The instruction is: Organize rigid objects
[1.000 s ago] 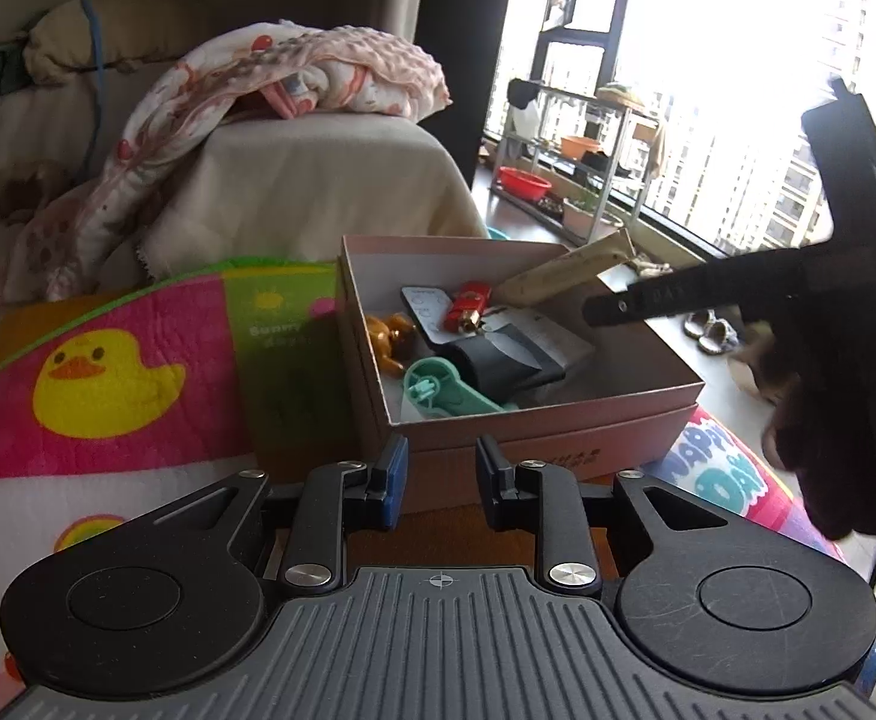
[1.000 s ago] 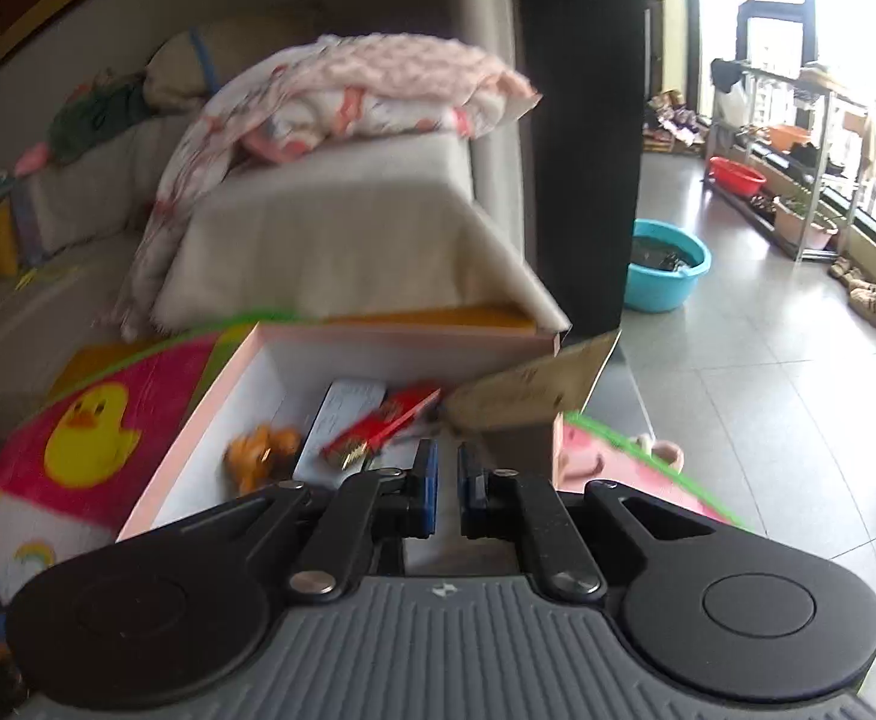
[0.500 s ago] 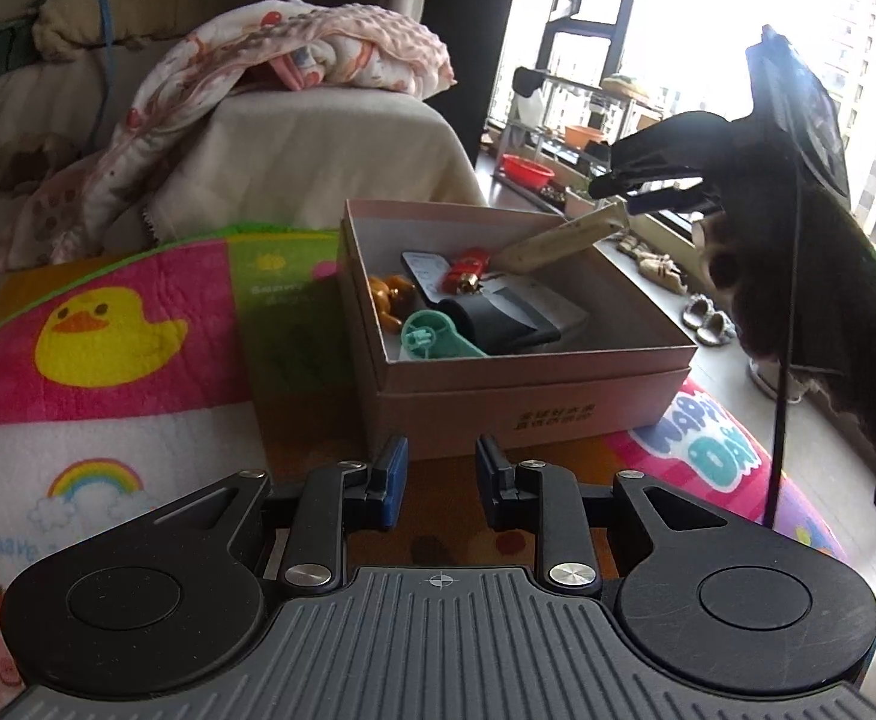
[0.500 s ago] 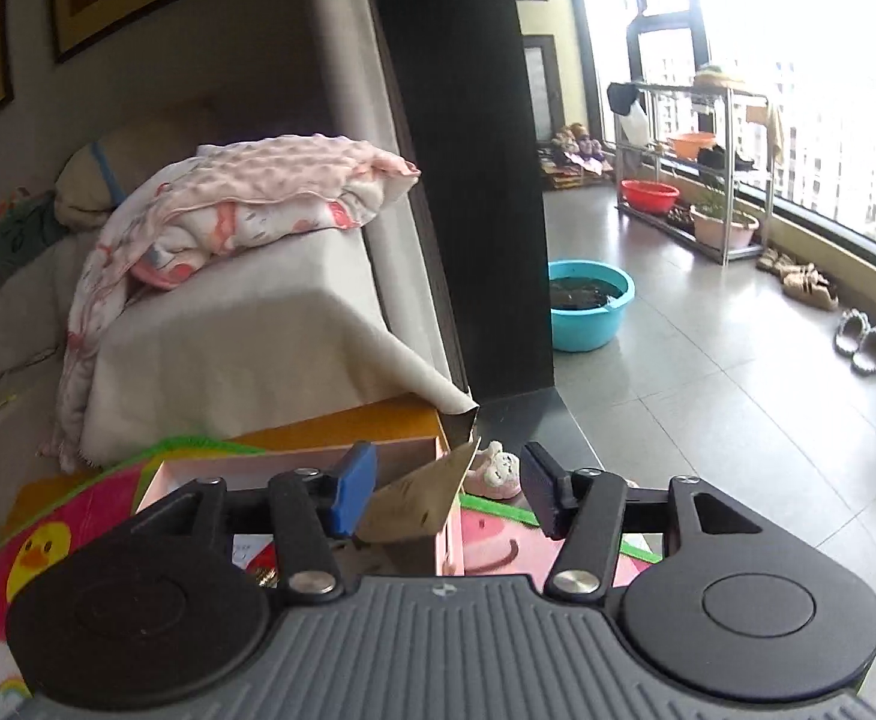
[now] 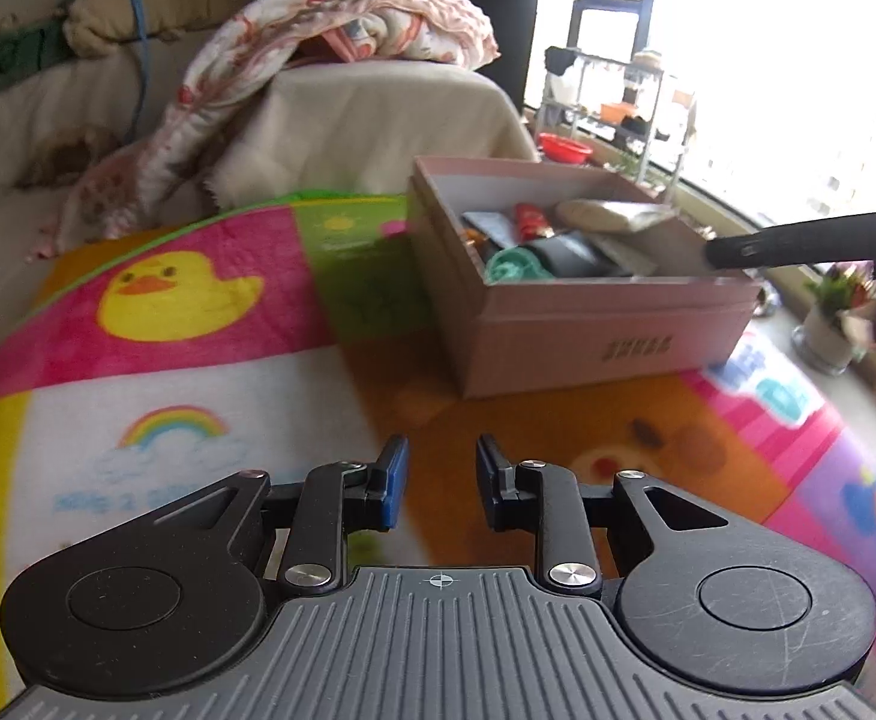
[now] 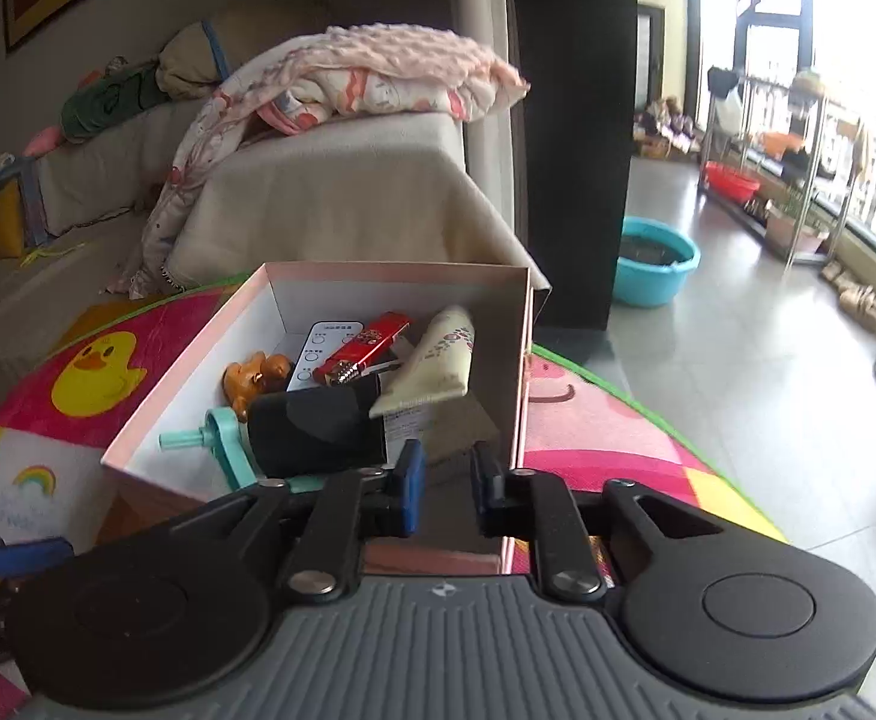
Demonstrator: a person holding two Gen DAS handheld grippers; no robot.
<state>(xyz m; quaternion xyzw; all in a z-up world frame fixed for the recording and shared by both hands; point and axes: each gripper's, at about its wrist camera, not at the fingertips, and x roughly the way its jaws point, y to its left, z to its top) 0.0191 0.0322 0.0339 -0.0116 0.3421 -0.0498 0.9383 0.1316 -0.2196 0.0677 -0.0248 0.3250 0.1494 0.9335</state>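
A pink cardboard box (image 5: 606, 324) (image 6: 198, 360) sits on a colourful play mat. It holds a cream tube (image 6: 438, 360) (image 5: 612, 213), a red lighter (image 6: 366, 345), a white remote (image 6: 318, 351), an orange figure (image 6: 252, 375), a black cylinder (image 6: 318, 432) and a teal plastic piece (image 6: 222, 438). My right gripper (image 6: 444, 483) is open and empty, just above the box's near right corner. My left gripper (image 5: 438, 474) is open and empty over the mat, well short of the box. The right gripper's fingers (image 5: 798, 240) show over the box's right edge in the left wrist view.
The play mat (image 5: 168, 360) covers the table. A sofa with a cream cover and a pink blanket (image 6: 378, 72) stands behind. A blue basin (image 6: 654, 267), a shelf rack and slippers are on the tiled floor at right. A potted plant (image 5: 834, 324) stands right of the mat.
The right gripper opened and let the cream tube go; it now lies in the box. The right gripper then drew back and narrowed. The left gripper drew back from the box.
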